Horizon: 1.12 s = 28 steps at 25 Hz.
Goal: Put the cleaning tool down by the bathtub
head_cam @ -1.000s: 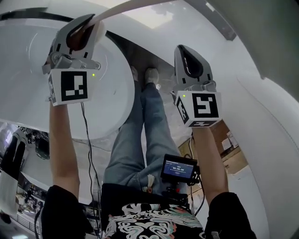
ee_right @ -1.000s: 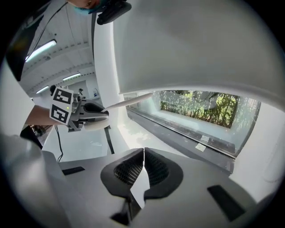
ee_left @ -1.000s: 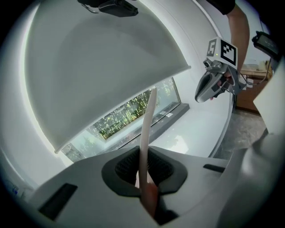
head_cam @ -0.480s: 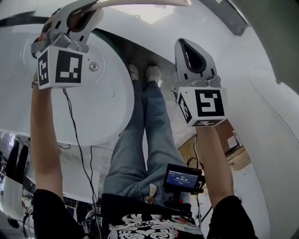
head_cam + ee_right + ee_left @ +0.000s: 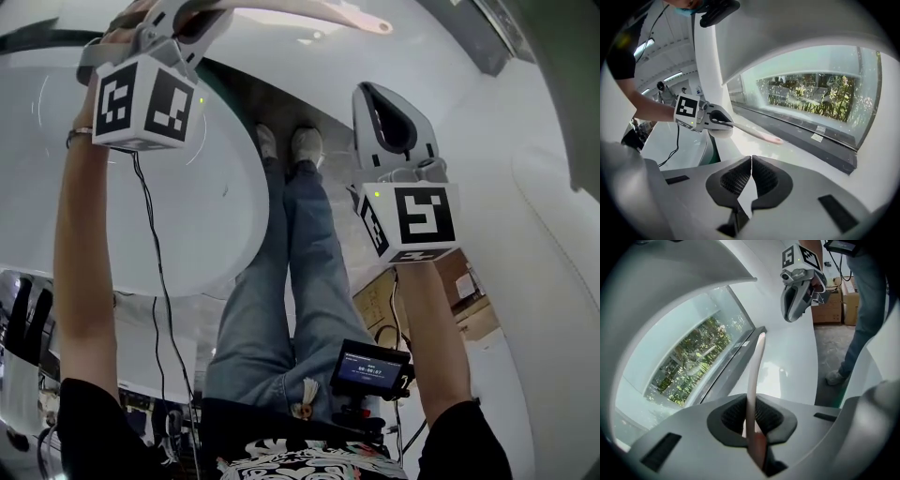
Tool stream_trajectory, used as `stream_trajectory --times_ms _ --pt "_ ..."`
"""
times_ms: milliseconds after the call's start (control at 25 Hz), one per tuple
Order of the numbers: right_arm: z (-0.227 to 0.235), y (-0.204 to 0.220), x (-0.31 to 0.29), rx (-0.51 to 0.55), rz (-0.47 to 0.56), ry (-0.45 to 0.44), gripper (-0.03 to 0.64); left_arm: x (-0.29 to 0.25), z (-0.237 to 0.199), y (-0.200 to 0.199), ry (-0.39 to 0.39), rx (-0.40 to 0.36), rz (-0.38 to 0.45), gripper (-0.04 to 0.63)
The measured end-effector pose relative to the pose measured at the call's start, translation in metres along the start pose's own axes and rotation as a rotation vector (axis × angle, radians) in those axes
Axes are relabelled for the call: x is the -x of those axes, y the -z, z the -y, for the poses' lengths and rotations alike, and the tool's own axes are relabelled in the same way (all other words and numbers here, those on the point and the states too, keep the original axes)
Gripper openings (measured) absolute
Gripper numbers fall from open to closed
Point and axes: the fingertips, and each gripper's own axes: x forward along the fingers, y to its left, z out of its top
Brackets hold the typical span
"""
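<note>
My left gripper [image 5: 192, 13] is shut on the long pale handle of the cleaning tool [image 5: 309, 13], which reaches right across the top of the head view. In the left gripper view the handle [image 5: 753, 376] stands up between the pads and points over the white ledge [image 5: 794, 366] below the window. The right gripper view shows the tool's pinkish tip [image 5: 774, 139] low over that ledge. My right gripper [image 5: 375, 94] is shut and empty, held apart to the right of the tool. The white bathtub [image 5: 220, 234] curves at the left.
The person's legs and white shoes [image 5: 305, 145] stand on the grey floor between tub and ledge. A window [image 5: 813, 101] with a dark sill runs behind the ledge. Cardboard boxes [image 5: 834, 305] sit beyond. A small screen [image 5: 370, 367] hangs at the chest; a cable [image 5: 159, 272] trails from the left arm.
The left gripper has risen towards the view's top edge and turned, carrying the tool's tip further right over the ledge. The right gripper has hardly moved.
</note>
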Motion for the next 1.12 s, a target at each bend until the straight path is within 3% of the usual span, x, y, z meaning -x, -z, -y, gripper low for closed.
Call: stream_trajectory --times_ms 160,520,760,1120 --pt "0.001 0.01 -0.005 -0.016 -0.022 0.007 0.028 -0.016 0.013 0.004 0.015 -0.082 -0.016 0.035" --pt "-0.002 0.027 -0.006 -0.032 -0.052 0.008 0.028 -0.048 0.025 0.011 0.056 -0.185 -0.033 0.035" --pt "-0.007 0.039 -0.005 -0.041 -0.065 -0.003 0.028 -0.062 0.034 0.005 0.061 -0.312 -0.024 0.035" --pt "-0.001 0.044 -0.003 -0.054 -0.062 -0.009 0.028 -0.072 0.047 -0.002 0.106 -0.37 0.0 0.035"
